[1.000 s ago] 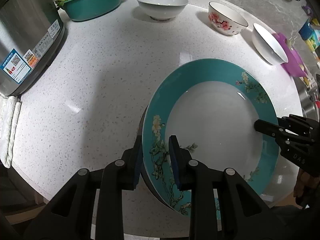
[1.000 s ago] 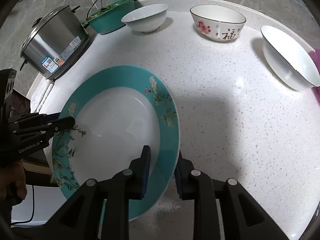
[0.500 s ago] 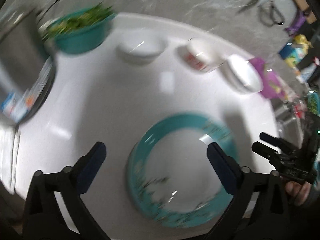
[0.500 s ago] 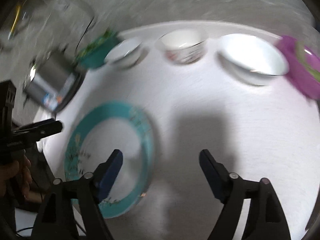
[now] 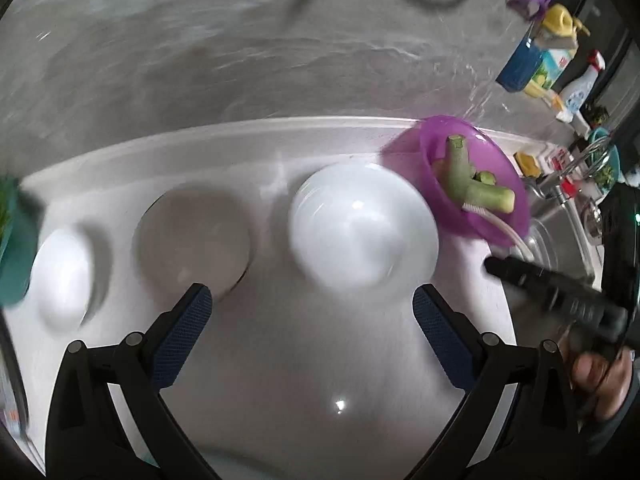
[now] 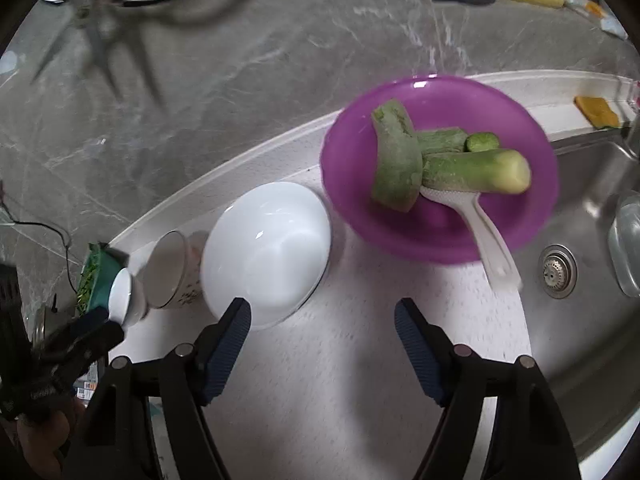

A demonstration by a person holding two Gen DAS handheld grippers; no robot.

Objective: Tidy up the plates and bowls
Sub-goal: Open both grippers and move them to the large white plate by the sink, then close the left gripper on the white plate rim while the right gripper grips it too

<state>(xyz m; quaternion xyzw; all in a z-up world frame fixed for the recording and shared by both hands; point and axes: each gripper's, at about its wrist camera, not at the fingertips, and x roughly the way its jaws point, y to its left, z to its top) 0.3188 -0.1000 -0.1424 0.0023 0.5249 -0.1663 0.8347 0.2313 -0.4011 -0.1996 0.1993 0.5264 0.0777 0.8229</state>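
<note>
**A:** Going left to right, what are you seeing?

**Me:** At the far left a small white bowl [image 5: 66,276] is sitting on the counter [image 5: 320,380]; just beside it the patterned bowl [image 6: 172,272]; then the big white bowl [image 5: 362,226], its far rim nearly touching the purple basin [image 6: 440,168] holding cut green stalks and a white scoop; past that the sink [image 6: 580,240] is dropping away.

**A:** And your fingers?

**Me:** My left gripper [image 5: 308,328] is standing wide with nothing between its pads, hovering in front of the gap between the patterned bowl and the big white one; my right gripper [image 6: 322,344] is closing, also empty, its left pad [image 6: 228,344] lying just over the big bowl's near rim.

**A:** What is worrying you?

**Me:** The view is smearing, so I am judging that I am travelling fast; if that right pad is clipping the rim while narrowing, the bowl could be skating into the purple basin, or tipping it toward the sink; both grippers are also converging on the same bowl, so I am risking knocking one into the other; and a thin glazed rim, pinched off-centre, could be slipping out once lifted.
</note>
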